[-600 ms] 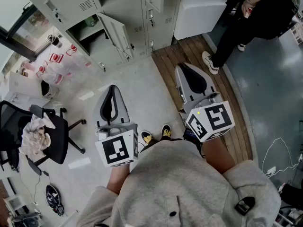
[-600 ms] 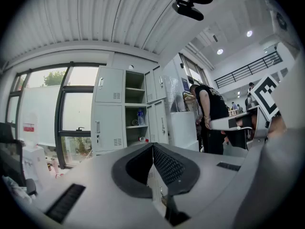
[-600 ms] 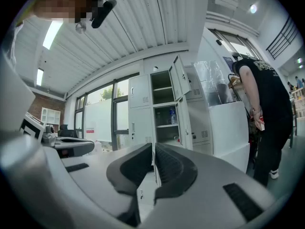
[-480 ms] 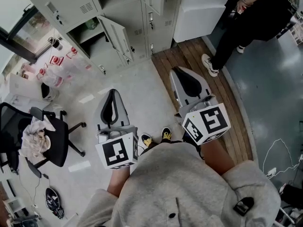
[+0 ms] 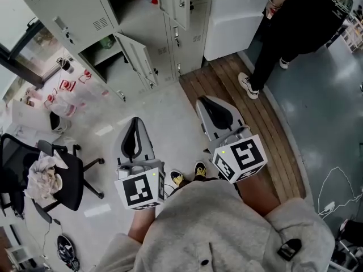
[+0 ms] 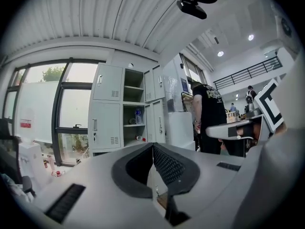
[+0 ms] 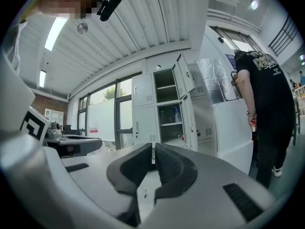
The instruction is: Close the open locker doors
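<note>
Two locker doors open: lower door (image 5: 138, 52) and upper door (image 5: 180, 4), both well ahead of the jaws, untouched. Left gripper (image 5: 134, 120): jaws pressed together, nothing btwn. Right gripper (image 5: 205, 102): jaws closed too, empty. Person in black (image 5: 300, 21) stands right of right jaws.

Pale grey floor (image 5: 164, 103), carrying the lockers (image 5: 74, 10). Just right of the lockers, white cabinet (image 5: 232, 16) beside wooden boards (image 5: 266, 123). Left of the lockers, clear bags (image 5: 74, 81); well apart from them, black office chair (image 5: 57, 174).
</note>
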### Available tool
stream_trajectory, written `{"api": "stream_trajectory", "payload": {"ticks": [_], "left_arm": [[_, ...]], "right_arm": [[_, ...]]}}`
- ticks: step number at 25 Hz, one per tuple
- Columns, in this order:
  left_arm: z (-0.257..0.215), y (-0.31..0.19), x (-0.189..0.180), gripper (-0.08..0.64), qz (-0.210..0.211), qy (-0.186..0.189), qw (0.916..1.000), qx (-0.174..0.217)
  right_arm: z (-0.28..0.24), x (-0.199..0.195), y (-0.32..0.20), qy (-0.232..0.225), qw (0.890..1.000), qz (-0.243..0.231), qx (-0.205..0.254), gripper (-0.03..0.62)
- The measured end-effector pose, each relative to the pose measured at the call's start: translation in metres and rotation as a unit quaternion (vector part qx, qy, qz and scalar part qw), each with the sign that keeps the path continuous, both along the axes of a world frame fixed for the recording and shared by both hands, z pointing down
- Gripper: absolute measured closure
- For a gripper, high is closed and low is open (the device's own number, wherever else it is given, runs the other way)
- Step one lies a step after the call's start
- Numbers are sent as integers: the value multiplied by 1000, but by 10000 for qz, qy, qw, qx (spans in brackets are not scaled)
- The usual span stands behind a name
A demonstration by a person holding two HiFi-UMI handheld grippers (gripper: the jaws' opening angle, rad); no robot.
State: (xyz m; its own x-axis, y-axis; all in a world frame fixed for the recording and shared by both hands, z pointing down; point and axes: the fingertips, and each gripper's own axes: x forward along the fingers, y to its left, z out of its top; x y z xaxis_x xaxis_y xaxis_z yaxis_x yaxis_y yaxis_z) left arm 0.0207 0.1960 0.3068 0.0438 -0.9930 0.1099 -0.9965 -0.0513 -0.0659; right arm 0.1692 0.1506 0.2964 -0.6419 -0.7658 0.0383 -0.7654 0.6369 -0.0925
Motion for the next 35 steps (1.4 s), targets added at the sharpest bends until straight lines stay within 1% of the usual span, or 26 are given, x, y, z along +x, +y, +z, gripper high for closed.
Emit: {"api": "stream_trajectory", "payload": {"ticks": [3,5,6,8,10,11,12,14,16,18,20,22,27,32,35], "left_arm": [[2,0,0,548,52,-23,10000,-28],[2,-1,0,549,89,7,10000,44],[2,-2,-1,548,110,45,9999,74],[4,-2,-2,549,167,67,9998,29],[3,-3,-1,549,245,-59,9997,36],[1,-4,0,549,290,-159,9994,74],[1,-4,1,549,336,-255,9990,110],[1,-5,3,549,446,-342,9983,184],[3,-4,5,549,557,-237,9981,136],[6,-3,6,549,633,-44,9980,45],[8,-3,7,549,696,43,9976,24],[10,-3,6,549,714,37,9974,0],[14,2,-12,549,628,56,9980,-62],[17,4,-43,549,461,-42,9988,-146],[16,8,-55,549,423,-41,9990,-127]], "right_arm": [[-1,2,2,-57,10000,-7,21,552],[-2,0,5,16,9998,-83,160,552],[-4,-1,7,138,9994,-115,302,552],[-6,-5,11,581,9959,-109,685,554],[-4,-12,15,1035,9897,-117,981,554],[-2,-16,18,1129,9882,-158,1024,554],[0,-21,21,1120,9884,-217,1003,554],[4,-31,27,931,9914,-377,842,554],[8,-41,31,695,9943,-575,573,552],[11,-47,33,466,9956,-762,293,552],[11,-49,32,297,9960,-827,134,552],[13,-52,31,261,9963,-816,29,552],[18,-68,32,417,9965,-718,89,552],[15,-87,36,334,9972,-666,84,552],[14,-96,39,404,9969,-653,150,552]]}}
